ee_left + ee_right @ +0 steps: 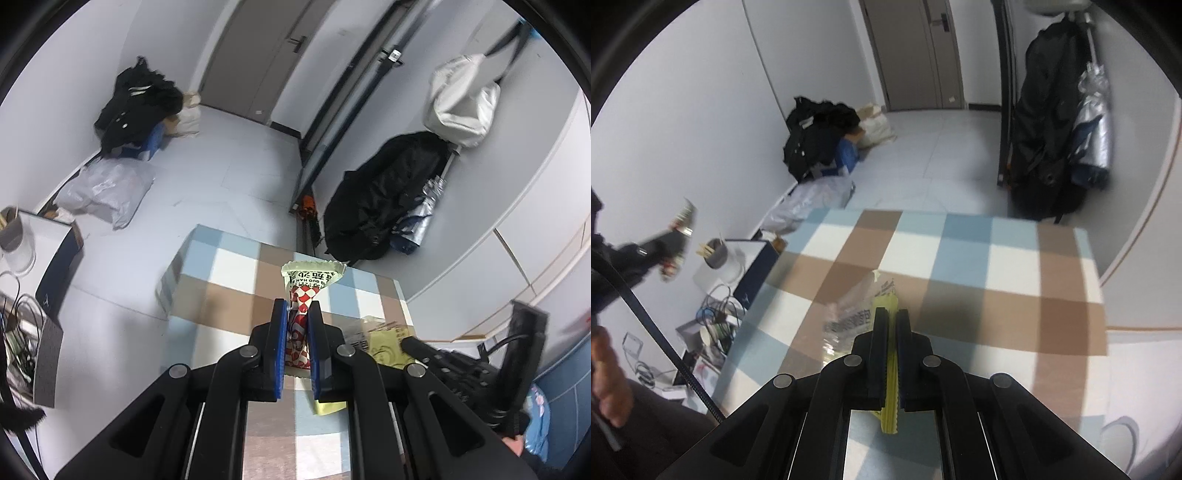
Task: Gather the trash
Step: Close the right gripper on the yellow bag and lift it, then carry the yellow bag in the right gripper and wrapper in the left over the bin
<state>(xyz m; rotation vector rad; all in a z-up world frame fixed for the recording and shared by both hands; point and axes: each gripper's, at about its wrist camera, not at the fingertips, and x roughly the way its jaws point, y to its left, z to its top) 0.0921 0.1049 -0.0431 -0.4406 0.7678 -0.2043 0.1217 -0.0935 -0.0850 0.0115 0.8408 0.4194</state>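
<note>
Two wrappers pinched above the checked tablecloth (960, 258).
The red-and-white checked snack wrapper (301, 314) is clamped by the left gripper (297, 314); the yellow-edged clear plastic wrapper (857, 310), toward 11 o'clock, by the right gripper (892, 321); both grips should be kept firm until binned.

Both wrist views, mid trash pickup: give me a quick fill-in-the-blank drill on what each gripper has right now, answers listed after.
1. The left gripper is shut on a wrapper checked in white and ____.
2. The right gripper is shut on the serrated ____-coloured edge of a clear plastic bag.
3. The checked tablecloth has white, brown and ____ squares.
4. In the right wrist view, the left gripper appears on the ____ side of the picture.

Missing words: red; yellow; blue; left
</note>
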